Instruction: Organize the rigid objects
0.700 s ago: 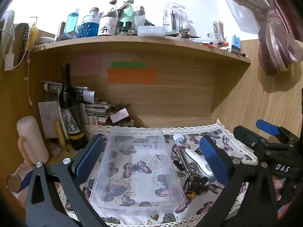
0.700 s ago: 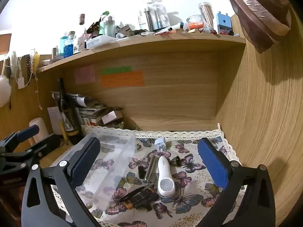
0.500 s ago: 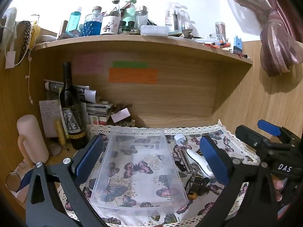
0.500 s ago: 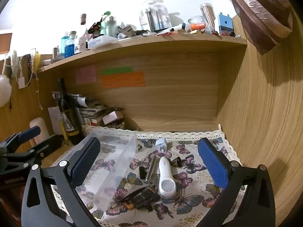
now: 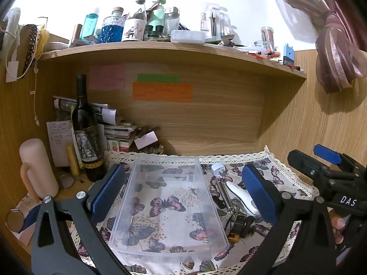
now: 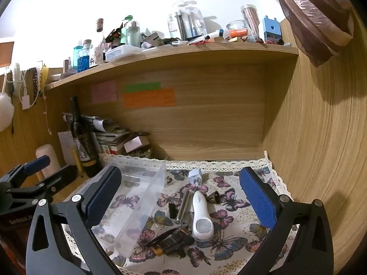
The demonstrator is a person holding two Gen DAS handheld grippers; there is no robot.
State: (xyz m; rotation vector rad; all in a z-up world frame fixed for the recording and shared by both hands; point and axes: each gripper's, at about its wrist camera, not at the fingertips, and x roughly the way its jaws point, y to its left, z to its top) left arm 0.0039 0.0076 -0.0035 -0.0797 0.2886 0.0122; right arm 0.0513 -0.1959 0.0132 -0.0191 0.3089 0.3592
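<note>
— Between the right gripper (image 6: 180,199)'s wide-spread, empty jaws lies the white handheld device (image 6: 201,215), its long axis running straight away from the camera. Which hand is nearer?

— The right, I'd judge. The left gripper (image 5: 183,192), equally wide and holding nothing, frames the clear plastic bin (image 5: 168,202) instead; the device and the dark clutter (image 6: 172,243) sit just right of that bin on the butterfly cloth.

— So the jaws would close across its narrow width.
</note>
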